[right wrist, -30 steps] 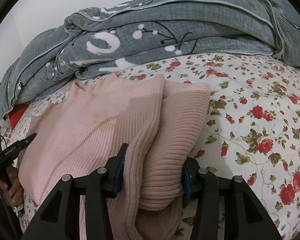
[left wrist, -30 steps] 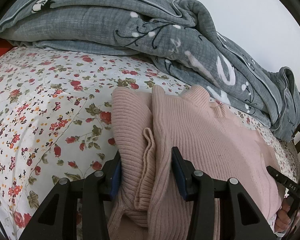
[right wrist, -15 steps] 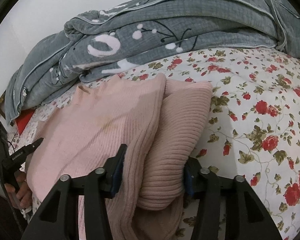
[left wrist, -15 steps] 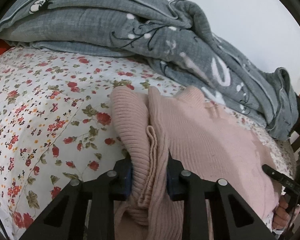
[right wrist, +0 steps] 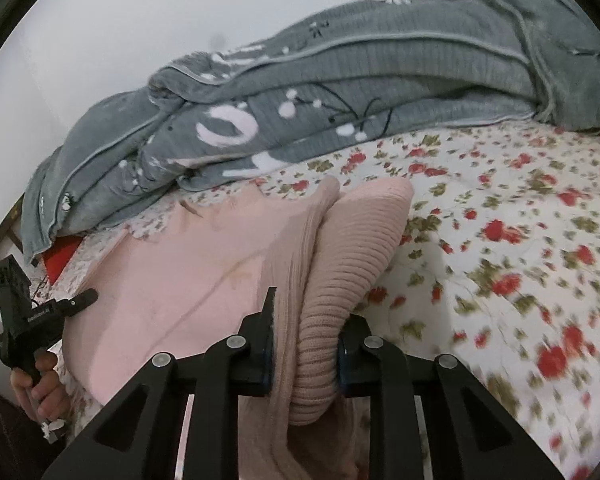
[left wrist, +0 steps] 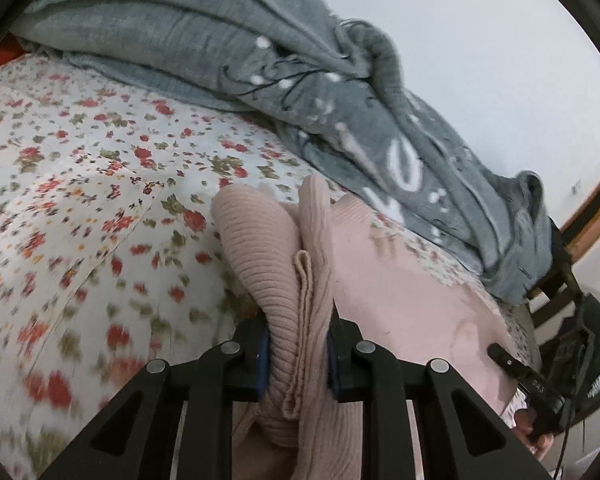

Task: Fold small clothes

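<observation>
This was a bedroom in a home; a bed took up nearly the whole view, dressed in a white sheet (left wrist: 80,208) printed with small red flowers; a rumpled grey quilt (right wrist: 340,92) lay heaped along the far side against a plain pale wall (left wrist: 480,32); a wooden bed frame (left wrist: 592,216) showed at the edge.

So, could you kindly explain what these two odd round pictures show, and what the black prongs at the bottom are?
There is no robot: a person holds a two-finger tool in each hand, each with a fisheye camera looking along its fingers. One picture is from the left gripper, the other from the right gripper. Each camera also catches the other tool at its edge. On the floral bedsheet lies a pink ribbed knit sweater, with a grey quilt behind. Both grippers' jaws are closing, pinching bunched sweater edges.
</observation>
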A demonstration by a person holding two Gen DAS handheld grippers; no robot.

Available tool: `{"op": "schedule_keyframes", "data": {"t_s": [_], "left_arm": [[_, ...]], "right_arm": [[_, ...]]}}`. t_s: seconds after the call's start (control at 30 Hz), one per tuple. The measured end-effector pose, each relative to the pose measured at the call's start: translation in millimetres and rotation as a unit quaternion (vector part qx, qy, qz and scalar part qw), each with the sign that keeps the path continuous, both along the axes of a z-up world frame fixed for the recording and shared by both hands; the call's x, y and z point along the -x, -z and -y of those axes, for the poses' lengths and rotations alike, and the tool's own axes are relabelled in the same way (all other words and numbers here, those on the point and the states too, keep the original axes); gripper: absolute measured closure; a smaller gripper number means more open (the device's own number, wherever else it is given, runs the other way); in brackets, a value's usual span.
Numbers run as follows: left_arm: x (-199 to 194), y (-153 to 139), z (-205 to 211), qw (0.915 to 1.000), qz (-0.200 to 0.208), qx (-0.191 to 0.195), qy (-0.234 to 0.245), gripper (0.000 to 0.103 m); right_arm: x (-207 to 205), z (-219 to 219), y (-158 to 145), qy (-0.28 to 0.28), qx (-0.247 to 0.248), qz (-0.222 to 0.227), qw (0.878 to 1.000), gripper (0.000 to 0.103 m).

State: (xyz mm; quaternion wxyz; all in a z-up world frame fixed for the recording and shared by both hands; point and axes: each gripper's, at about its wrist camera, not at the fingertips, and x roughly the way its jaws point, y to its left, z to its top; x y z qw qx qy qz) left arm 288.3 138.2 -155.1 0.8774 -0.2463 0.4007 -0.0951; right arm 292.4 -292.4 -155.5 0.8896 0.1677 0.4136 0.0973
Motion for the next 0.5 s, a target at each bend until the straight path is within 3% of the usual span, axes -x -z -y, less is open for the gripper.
{"op": "schedule_keyframes", "data": {"t_s": [0.2, 0.33, 0.5], "left_arm": [[65, -11, 13, 0.9998, -0.009, -0.013, 0.011, 0.082], [109, -11, 19, 0.9996, -0.020, 0.003, 0.019, 0.082], [153, -8, 28, 0.9992, -0.023, -0.004, 0.034, 0.079]], "right_arm": [[69, 9, -14, 0.004, -0.006, -0.001, 1.000, 0.081], [121, 22, -20, 0.006, -0.010, -0.002, 1.000, 0.081], [174, 28, -19, 0.004, 0.011, -0.001, 1.000, 0.079]]}}
